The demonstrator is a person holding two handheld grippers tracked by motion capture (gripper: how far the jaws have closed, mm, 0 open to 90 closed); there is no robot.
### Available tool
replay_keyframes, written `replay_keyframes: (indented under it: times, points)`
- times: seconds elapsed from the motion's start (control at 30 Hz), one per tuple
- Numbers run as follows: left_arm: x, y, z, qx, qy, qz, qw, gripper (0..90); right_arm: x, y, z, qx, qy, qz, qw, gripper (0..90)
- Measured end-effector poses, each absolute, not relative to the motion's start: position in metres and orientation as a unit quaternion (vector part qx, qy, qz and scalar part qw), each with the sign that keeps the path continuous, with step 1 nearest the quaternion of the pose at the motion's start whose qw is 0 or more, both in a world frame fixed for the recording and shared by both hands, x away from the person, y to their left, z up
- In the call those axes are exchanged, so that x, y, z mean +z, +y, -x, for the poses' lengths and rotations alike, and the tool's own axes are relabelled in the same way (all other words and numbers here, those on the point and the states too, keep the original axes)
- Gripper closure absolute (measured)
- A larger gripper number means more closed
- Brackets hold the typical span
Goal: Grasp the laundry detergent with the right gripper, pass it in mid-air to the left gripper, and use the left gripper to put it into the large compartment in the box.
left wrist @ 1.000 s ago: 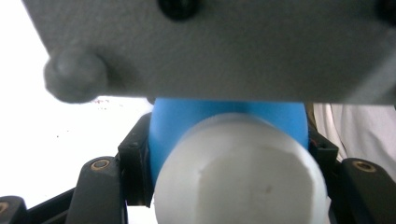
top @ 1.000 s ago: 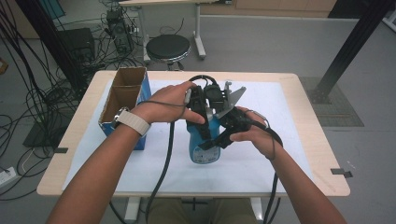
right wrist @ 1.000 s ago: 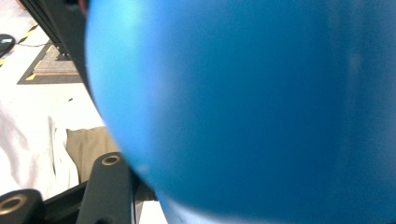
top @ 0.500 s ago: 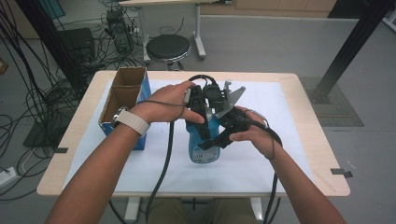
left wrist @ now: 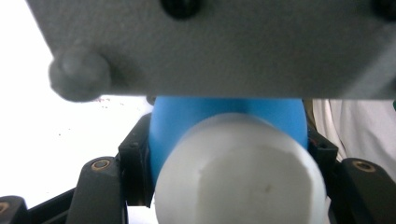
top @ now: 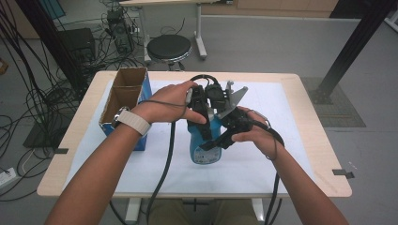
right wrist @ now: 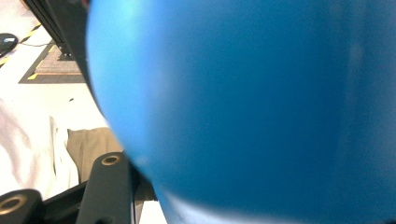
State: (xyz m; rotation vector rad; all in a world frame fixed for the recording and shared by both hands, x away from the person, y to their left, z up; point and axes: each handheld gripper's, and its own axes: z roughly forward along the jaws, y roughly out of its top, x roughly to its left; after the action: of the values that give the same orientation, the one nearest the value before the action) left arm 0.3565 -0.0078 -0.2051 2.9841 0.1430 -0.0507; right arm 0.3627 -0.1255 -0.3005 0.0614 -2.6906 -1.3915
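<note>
High view shows the blue bottle [top: 205, 149] near the middle of the desk [top: 300, 122]. The left hand-held gripper [top: 201, 123] clamps below its white cap [left wrist: 238, 172]; the right hand-held gripper [top: 220, 140] clamps its body, probably to steady it for uncapping. A cardboard box [top: 123, 101] stands by the left edge.

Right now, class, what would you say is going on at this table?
A person works on a blue bottle with a hand-held gripper in each hand. The left gripper is shut around the bottle's white cap; the right gripper clamps its blue body. The bottle sits over the white mat, beside an open cardboard box.
</note>
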Motion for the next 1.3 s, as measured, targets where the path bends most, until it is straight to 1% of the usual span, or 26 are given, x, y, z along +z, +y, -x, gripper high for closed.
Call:
replay_keyframes:
  times: [0.13,0.17,0.27,0.33,0.4,0.43,0.57,0.63,0.77,0.87,1.07,1.2,1.3]
  points:
    - [-0.202,-0.009,-0.356,-0.008,0.048,-0.996,0.078,37.6,-0.3,-0.127,-0.362,-0.462,-0.885,-0.022,0.047,40.5]
    - [-0.201,-0.008,-0.356,-0.006,0.053,-0.995,0.079,37.6,-0.3,-0.13,-0.363,-0.466,-0.882,0.003,0.067,16.5]
    - [-0.199,-0.008,-0.356,-0.002,0.056,-0.995,0.08,37.6,-0.3,-0.139,-0.362,-0.453,-0.889,0.012,0.059,17.5]
    - [-0.198,-0.009,-0.357,0.0,0.061,-0.995,0.077,37.6,-0.299,-0.153,-0.363,-0.442,-0.896,0.026,0.047,11.9]
    - [-0.197,-0.009,-0.358,0.004,0.068,-0.995,0.075,37.6,-0.293,-0.172,-0.364,-0.434,-0.899,0.042,0.039,12.6]
    - [-0.197,-0.009,-0.359,0.007,0.074,-0.995,0.073,37.6,-0.293,-0.172,-0.364,-0.434,-0.899,0.042,0.039,12.6]
    - [-0.193,-0.006,-0.361,0.017,0.096,-0.993,0.061,37.5,-0.286,-0.202,-0.367,-0.388,-0.918,0.076,0.025,12.3]
    - [-0.192,-0.005,-0.362,0.022,0.102,-0.993,0.063,37.5,-0.286,-0.208,-0.367,-0.374,-0.924,0.083,0.019,12.2]
    - [-0.183,-0.003,-0.363,0.043,0.145,-0.987,0.062,37.5,-0.288,-0.232,-0.369,-0.308,-0.945,0.11,0.01,11.4]
    - [-0.176,0.001,-0.368,0.054,0.185,-0.979,0.06,37.5,-0.29,-0.24,-0.369,-0.277,-0.954,0.118,0.007,11.3]
    - [-0.162,0.001,-0.373,0.072,0.229,-0.969,0.053,37.5,-0.29,-0.258,-0.369,-0.234,-0.963,0.134,-0.003,11.5]
    - [-0.153,0.001,-0.375,0.076,0.246,-0.965,0.05,37.5,-0.287,-0.267,-0.371,-0.222,-0.964,0.144,-0.013,11.8]
    - [-0.145,0.003,-0.378,0.078,0.275,-0.956,0.056,37.5,-0.284,-0.273,-0.371,-0.215,-0.965,0.148,-0.013,11.9]
